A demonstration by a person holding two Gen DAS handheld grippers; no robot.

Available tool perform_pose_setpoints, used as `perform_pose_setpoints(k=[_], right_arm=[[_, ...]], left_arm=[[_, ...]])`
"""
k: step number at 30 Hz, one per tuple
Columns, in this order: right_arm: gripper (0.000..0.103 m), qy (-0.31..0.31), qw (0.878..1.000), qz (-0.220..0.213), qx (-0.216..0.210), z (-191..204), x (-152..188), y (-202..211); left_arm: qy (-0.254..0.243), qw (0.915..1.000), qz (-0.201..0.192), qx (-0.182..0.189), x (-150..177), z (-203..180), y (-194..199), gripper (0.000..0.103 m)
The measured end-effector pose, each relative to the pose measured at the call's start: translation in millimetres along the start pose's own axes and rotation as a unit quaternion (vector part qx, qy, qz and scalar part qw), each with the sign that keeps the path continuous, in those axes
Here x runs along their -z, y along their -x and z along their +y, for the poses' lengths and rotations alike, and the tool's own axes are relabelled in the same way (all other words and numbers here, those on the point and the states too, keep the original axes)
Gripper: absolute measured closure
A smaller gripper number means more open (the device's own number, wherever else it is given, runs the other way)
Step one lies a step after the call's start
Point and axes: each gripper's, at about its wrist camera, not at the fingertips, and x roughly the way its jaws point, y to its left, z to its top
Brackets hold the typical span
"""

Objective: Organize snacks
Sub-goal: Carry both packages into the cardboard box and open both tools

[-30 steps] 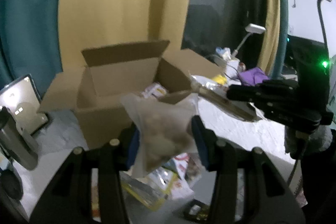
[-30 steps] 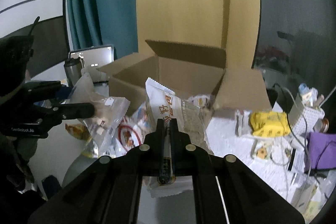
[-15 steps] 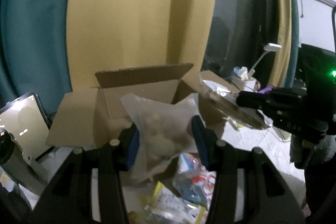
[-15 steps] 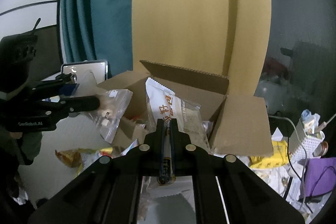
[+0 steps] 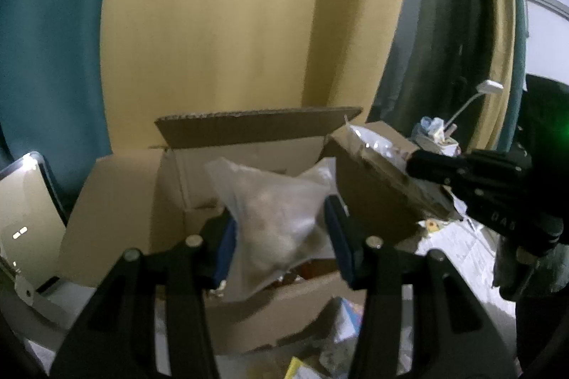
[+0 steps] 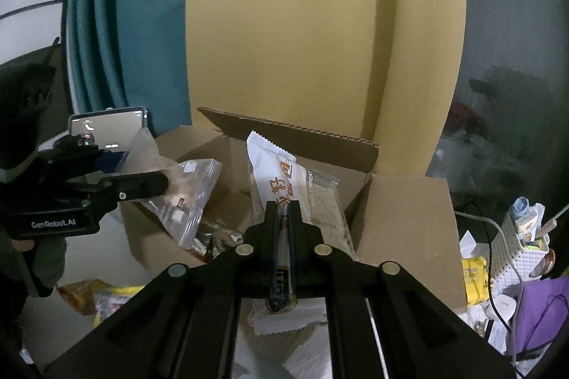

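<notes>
Mid-frame, we hold both snacks over the box (image 6: 402, 219): left gripper (image 5: 281, 229) pinching the clear bag (image 5: 277, 219), right gripper (image 6: 281, 219) pinching the white packet (image 6: 284, 180); next, release inside.

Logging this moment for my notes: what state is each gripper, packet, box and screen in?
left gripper: shut on clear bag
clear bag: held above box
right gripper: shut on white packet
white packet: sealed, held upright
cardboard box: flaps open
tablet: screen lit
</notes>
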Motion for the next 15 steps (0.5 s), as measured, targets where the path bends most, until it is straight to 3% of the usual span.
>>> perform_pose_setpoints(k=[7, 8, 10, 11, 12, 15], right_arm=[[0.097, -0.014, 1.000, 0.008, 0.015, -4.0, -6.8, -24.3], [0.091, -0.016, 1.000, 0.009, 0.015, -3.7, -7.5, -26.5], [0.071, -0.018, 1.000, 0.010, 0.023, -2.0, -7.5, -29.2], [0.057, -0.018, 1.000, 0.009, 0.020, -1.0, -6.8, -29.3], [0.051, -0.019, 1.000, 0.008, 0.018, 0.0, -6.0, -28.9], [0.047, -0.020, 1.000, 0.011, 0.016, 2.2, -2.5, -28.4]], left_arm=[[0.029, 0.9995, 0.013, -0.007, -6.6, 14.3, -27.0, 0.049], [0.036, 0.9993, 0.011, -0.005, -6.5, 16.4, -27.1, 0.047], [0.044, 0.9990, -0.001, -0.003, -6.6, 18.3, -21.8, 0.021], [0.047, 0.9989, -0.006, -0.004, -6.4, 18.7, -18.9, 0.017], [0.051, 0.9987, -0.008, -0.005, -6.8, 19.8, -15.7, 0.014], [0.059, 0.9981, -0.010, -0.014, -5.7, 22.2, -5.3, 0.014]])
